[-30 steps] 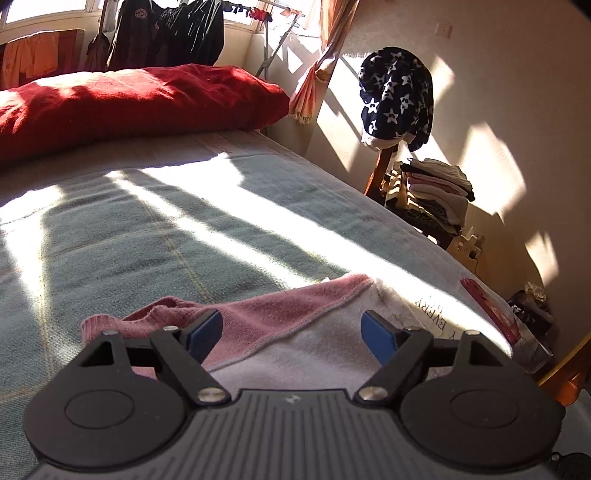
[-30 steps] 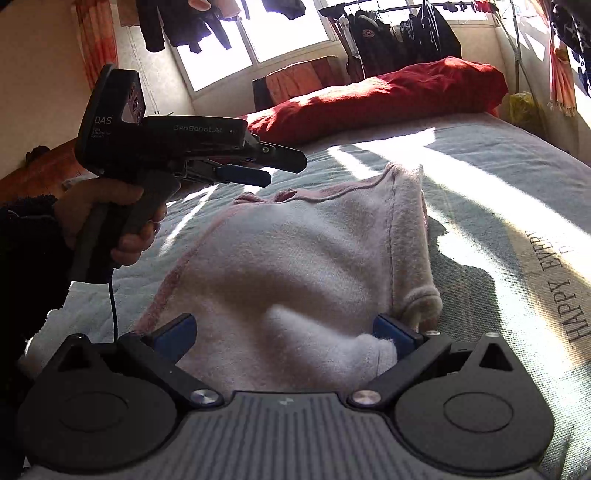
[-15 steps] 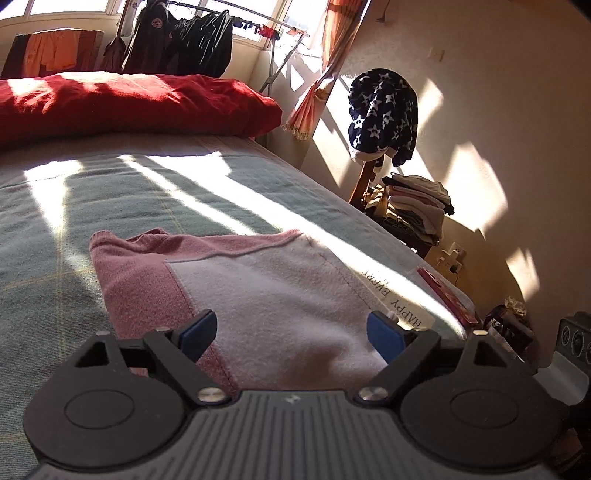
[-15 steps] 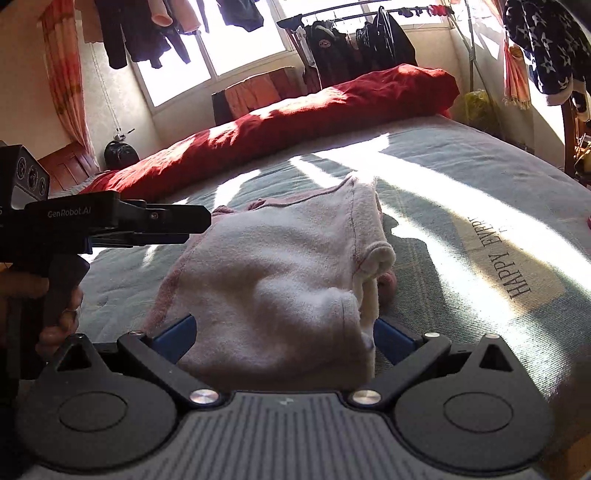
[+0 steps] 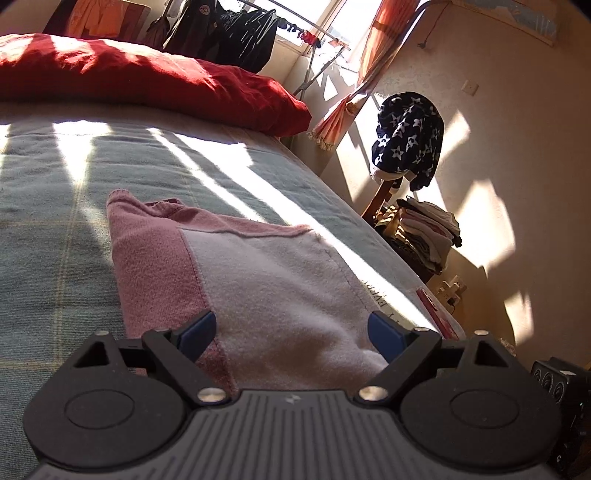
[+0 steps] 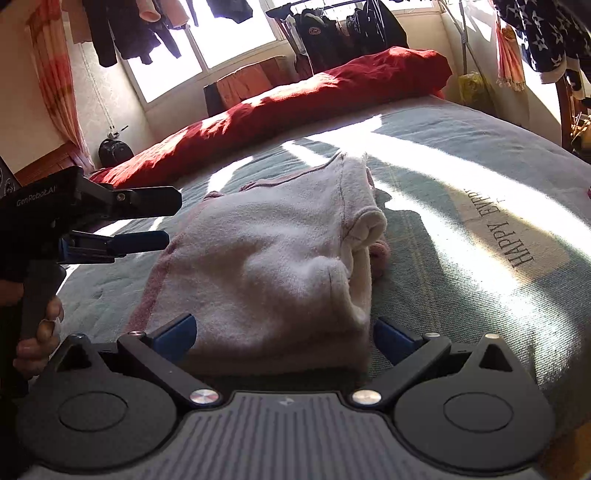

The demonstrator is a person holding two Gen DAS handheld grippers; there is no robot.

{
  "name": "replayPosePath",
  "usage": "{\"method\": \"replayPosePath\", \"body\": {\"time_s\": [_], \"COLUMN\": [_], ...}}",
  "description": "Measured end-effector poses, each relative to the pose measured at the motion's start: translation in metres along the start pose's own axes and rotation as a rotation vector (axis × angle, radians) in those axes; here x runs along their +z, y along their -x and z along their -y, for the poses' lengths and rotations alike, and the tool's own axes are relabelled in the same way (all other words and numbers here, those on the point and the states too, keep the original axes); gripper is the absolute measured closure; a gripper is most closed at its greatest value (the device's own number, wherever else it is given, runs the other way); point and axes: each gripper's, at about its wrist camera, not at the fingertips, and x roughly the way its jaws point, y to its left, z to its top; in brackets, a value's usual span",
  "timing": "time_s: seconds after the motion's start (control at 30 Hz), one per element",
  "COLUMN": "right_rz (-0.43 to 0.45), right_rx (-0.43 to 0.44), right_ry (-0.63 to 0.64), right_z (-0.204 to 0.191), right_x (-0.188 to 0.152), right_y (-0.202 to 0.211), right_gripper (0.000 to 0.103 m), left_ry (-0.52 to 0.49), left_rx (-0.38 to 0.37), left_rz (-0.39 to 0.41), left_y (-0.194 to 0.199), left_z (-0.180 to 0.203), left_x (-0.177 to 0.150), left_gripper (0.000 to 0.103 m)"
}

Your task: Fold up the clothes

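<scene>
A folded pink and white sweater [image 5: 258, 277] lies flat on the grey-blue bed blanket [image 5: 55, 240]. My left gripper [image 5: 291, 332] hovers open over the sweater's near end, with nothing pressed between its blue pads. From the right wrist, the same sweater [image 6: 266, 251] shows as a thick folded bundle with a rolled cuff at its right side. My right gripper [image 6: 284, 336] stands open at the bundle's near edge, its fingers wide on either side and not pinching. The left gripper [image 6: 166, 219], held by a hand [image 6: 37, 332], floats at the sweater's left.
A long red pillow [image 5: 147, 81] lies across the head of the bed. Right of the bed, a chair holds a stack of folded clothes [image 5: 428, 236], with a navy star-patterned garment [image 5: 410, 140] draped over its back. Dark clothes hang on a rack [image 6: 340, 29] by the window.
My left gripper has drawn back from the sweater's far end toward its near end, so the whole folded piece now shows. In the right wrist view it moved left and lower. The sweater lies flatter.
</scene>
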Motion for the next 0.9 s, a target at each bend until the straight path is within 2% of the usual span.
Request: {"method": "replayPosePath", "body": {"time_s": [0.13, 0.23, 0.4, 0.57, 0.7, 0.9], "right_rz": [0.004, 0.012, 0.05, 0.063, 0.088, 0.146], "right_rx": [-0.006, -0.011, -0.03, -0.026, -0.031, 0.039], "right_ry": [0.017, 0.022, 0.057, 0.05, 0.083, 0.186], "right_z": [-0.006, -0.008, -0.007, -0.003, -0.008, -0.03], "right_x": [0.002, 0.001, -0.003, -0.006, -0.004, 0.012], "right_y": [0.003, 0.007, 0.025, 0.031, 0.033, 0.023], "right_gripper": [0.0, 0.0, 0.0, 0.0, 0.0, 0.0], "left_ry": [0.031, 0.056, 0.029, 0.092, 0.093, 0.081], "left_rx": [0.051, 0.047, 0.033, 0.074, 0.051, 0.088], "left_rz": [-0.057, -0.039, -0.002, -0.082, -0.035, 0.001], "left_y": [-0.01, -0.006, 0.014, 0.004, 0.019, 0.037], "left_z": [-0.008, -0.006, 0.004, -0.011, -0.011, -0.016], "left_x": [-0.013, -0.011, -0.014, -0.039, -0.037, -0.029], "left_gripper": [0.013, 0.013, 0.012, 0.012, 0.012, 0.012]}}
